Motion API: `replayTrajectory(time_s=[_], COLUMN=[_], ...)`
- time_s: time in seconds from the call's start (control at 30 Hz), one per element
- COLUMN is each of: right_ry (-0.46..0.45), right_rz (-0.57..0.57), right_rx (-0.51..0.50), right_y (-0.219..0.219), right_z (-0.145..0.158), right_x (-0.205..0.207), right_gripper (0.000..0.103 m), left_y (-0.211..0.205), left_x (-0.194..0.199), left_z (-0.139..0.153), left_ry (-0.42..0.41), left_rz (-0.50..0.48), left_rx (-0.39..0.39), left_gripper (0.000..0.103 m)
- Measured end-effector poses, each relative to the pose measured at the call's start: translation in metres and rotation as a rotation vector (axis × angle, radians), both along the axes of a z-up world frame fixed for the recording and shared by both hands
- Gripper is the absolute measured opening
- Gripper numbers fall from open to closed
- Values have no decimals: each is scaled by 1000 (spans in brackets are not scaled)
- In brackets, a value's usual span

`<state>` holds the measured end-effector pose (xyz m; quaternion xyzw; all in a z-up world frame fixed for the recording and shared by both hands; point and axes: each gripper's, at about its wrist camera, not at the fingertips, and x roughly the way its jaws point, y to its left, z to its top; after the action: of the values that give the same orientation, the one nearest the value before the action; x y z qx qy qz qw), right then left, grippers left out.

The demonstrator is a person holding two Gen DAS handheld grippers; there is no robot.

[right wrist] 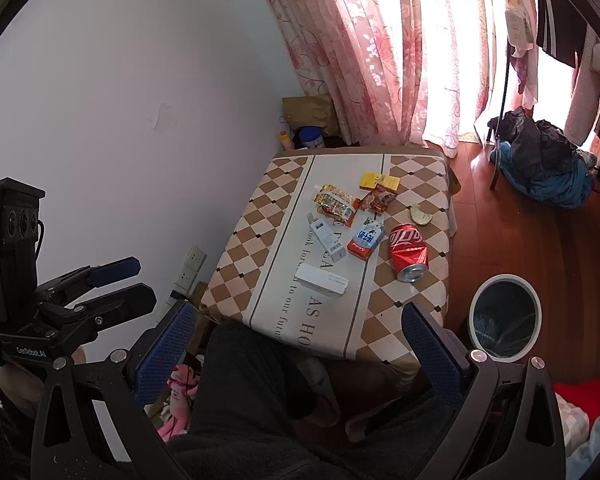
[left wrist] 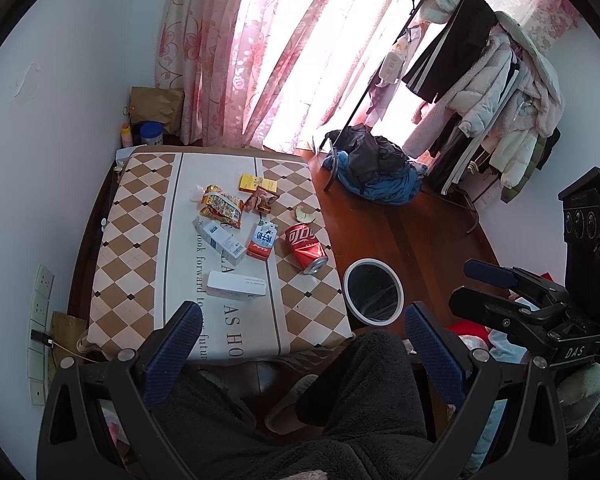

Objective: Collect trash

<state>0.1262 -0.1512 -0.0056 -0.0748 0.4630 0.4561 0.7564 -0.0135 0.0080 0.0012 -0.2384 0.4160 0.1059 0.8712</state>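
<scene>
Left wrist view: trash sits on the checked table [left wrist: 308, 312], all of it beyond the tongs.
Red can [left wrist: 306, 249]: lies on its side at the table's right edge, long axis running near to far, open end toward the near side.
Bin [left wrist: 373, 292]: white-rimmed, on the floor just right of the table's near right corner, close beside the can.
Key relation: the can is ahead of both tongs; the right gripper [right wrist: 296, 340] looks nearer to it and to the bin, so I judge that hand better placed for it.
Other trash: white flat box [left wrist: 236, 285] nearest, a blue-white carton [left wrist: 220, 241], a red-white carton [left wrist: 262, 239], snack wrappers [left wrist: 222, 205], a yellow box [left wrist: 257, 183], a bitten fruit piece [left wrist: 303, 215] at the far right.
Left gripper [left wrist: 302, 340]: fingers wide apart, holding nothing.
Right gripper: fingers likewise spread wide, empty, held above the person's dark-trousered lap [right wrist: 252, 392].
Hard to tell: the bin's contents are dark and unclear; the print on the wrappers is too small to read; the table's near edge is cut off by the knees.
</scene>
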Motion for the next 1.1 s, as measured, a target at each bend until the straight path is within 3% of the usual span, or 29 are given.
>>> replayTrajectory(time_s=[1.1], right_ry=[-16], right_rz=[10], right_rx=[-3], right_y=[4], right_z=[5], right_x=[3], right_gripper=[103], left_y=[2], left_x=[-5], left_z=[2], left_ry=[-3], left_rz=[11], left_rx=[-5], left_gripper=[103])
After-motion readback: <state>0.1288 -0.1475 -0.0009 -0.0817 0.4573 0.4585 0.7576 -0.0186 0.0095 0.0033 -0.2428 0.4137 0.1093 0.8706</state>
